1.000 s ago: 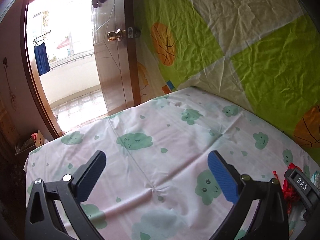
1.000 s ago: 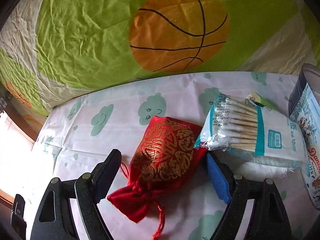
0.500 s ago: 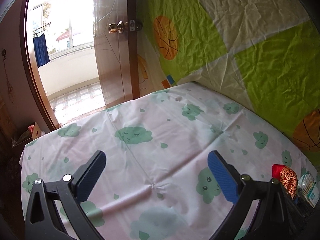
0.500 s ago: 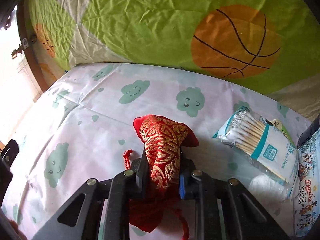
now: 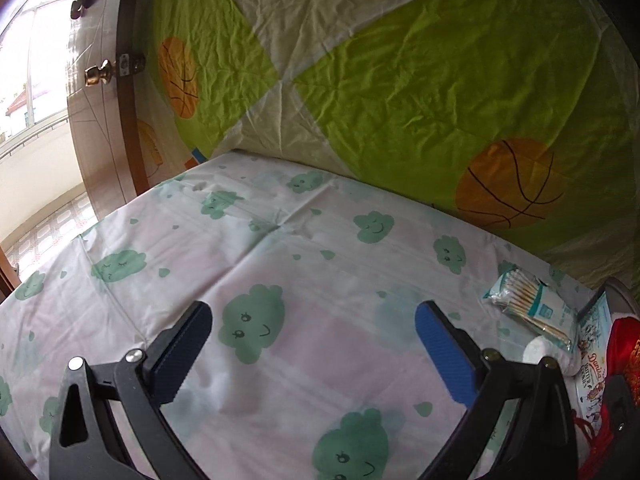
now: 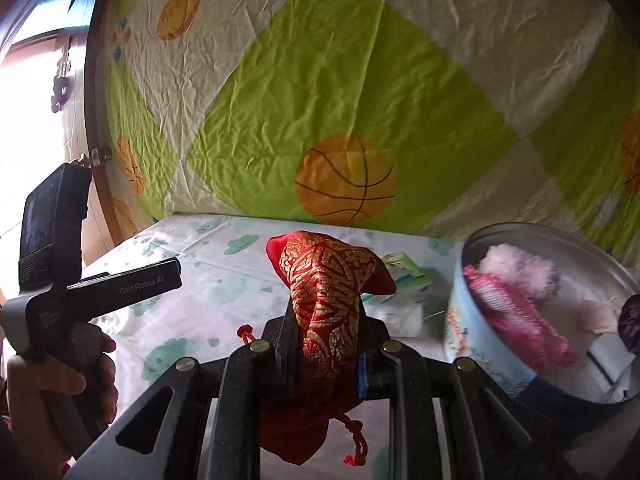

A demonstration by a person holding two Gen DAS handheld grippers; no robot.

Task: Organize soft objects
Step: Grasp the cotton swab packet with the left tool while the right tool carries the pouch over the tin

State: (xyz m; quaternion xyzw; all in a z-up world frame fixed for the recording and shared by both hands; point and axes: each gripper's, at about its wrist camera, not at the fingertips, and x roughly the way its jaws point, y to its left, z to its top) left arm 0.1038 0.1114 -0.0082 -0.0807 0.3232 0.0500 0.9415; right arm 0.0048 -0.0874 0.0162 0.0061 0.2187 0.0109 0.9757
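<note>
My right gripper [image 6: 325,312] is shut on a red and gold drawstring pouch [image 6: 326,276] and holds it up above the bed, just left of a round tin [image 6: 472,312]. The tin holds a pink knitted item [image 6: 516,316] and pale fluffy pieces [image 6: 516,268]. The pouch [image 5: 624,340] also shows at the right edge of the left wrist view. My left gripper [image 5: 312,344] is open and empty above the cloud-print sheet [image 5: 280,248]. A pack of cotton swabs [image 5: 528,304] lies on the sheet near the tin [image 5: 596,340].
A green and cream quilt with basketballs [image 6: 344,180] hangs behind the bed. A wooden door [image 5: 100,100] stands open at the left onto a bright balcony. A green and white packet [image 6: 408,272] and a white cotton pad [image 6: 400,314] lie by the tin. The left hand and its handle [image 6: 60,280] are at left.
My right gripper closed on the red pouch, lifted it off the sheet and carried it right toward the tin. My left gripper stayed open and swung to the right.
</note>
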